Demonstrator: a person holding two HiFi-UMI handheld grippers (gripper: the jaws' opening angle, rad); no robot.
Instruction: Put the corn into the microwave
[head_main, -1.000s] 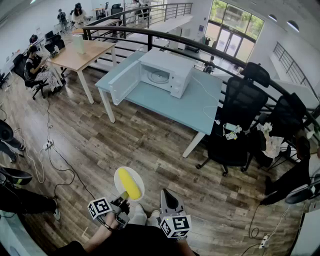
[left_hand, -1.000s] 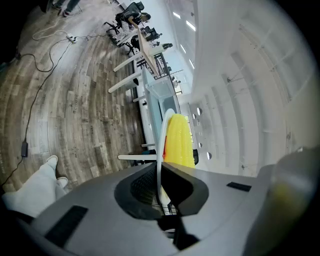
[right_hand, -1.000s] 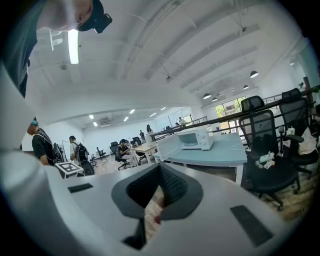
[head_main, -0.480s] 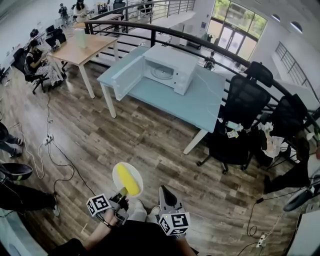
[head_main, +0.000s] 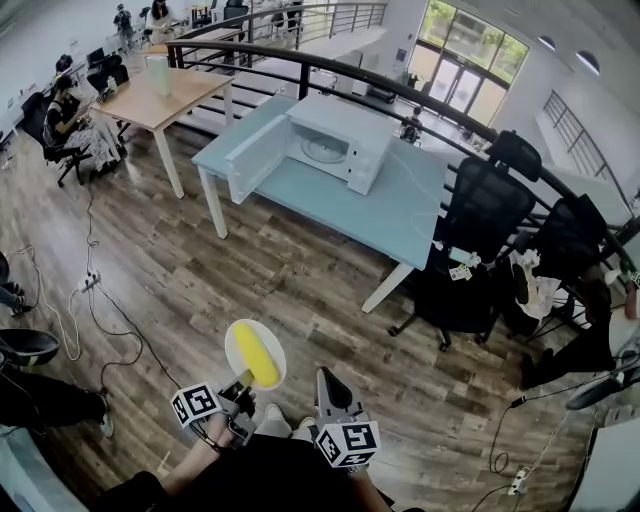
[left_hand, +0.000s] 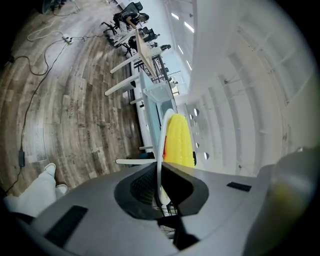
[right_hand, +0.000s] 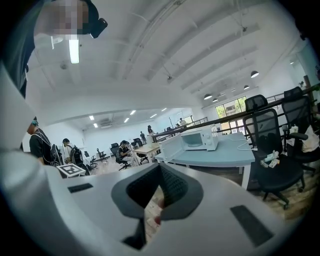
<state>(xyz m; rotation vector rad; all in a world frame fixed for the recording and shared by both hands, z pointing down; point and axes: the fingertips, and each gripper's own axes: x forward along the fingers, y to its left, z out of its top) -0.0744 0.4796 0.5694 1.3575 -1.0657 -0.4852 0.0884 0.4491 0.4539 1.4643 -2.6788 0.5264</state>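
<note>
Looks steeply down on a wooden floor (head_main: 250, 270), with pale shoes (head_main: 272, 414) at the bottom edge. Grips the near rim of a white plate (head_main: 236, 365) in the left hand-held gripper (head_main: 244, 382), with both jaws pressed onto the thin edge, seen edge-on between the pads in the left gripper view. Carries the corn (head_main: 257, 354) on that plate: a yellow cob lying lengthwise, pointing away from the body, in the air over the floor and well apart from the table (head_main: 400, 215). Holds the right hand-held gripper (head_main: 327, 376) just beside the left one, clear of the plate, with its jaws closed tip to tip on nothing. Faces the white microwave (head_main: 345, 135) on the far part of the light blue table, with its door (head_main: 255, 158) swung wide open to the left and the round turntable showing inside. Takes in black office chairs (head_main: 482, 205) at the right end of the table, a dark curved railing (head_main: 420, 100) behind it, a wooden table (head_main: 165, 92) farther left with a person (head_main: 68, 118) seated beside it, and a cable (head_main: 100, 315) trailing across the floor at left.
</note>
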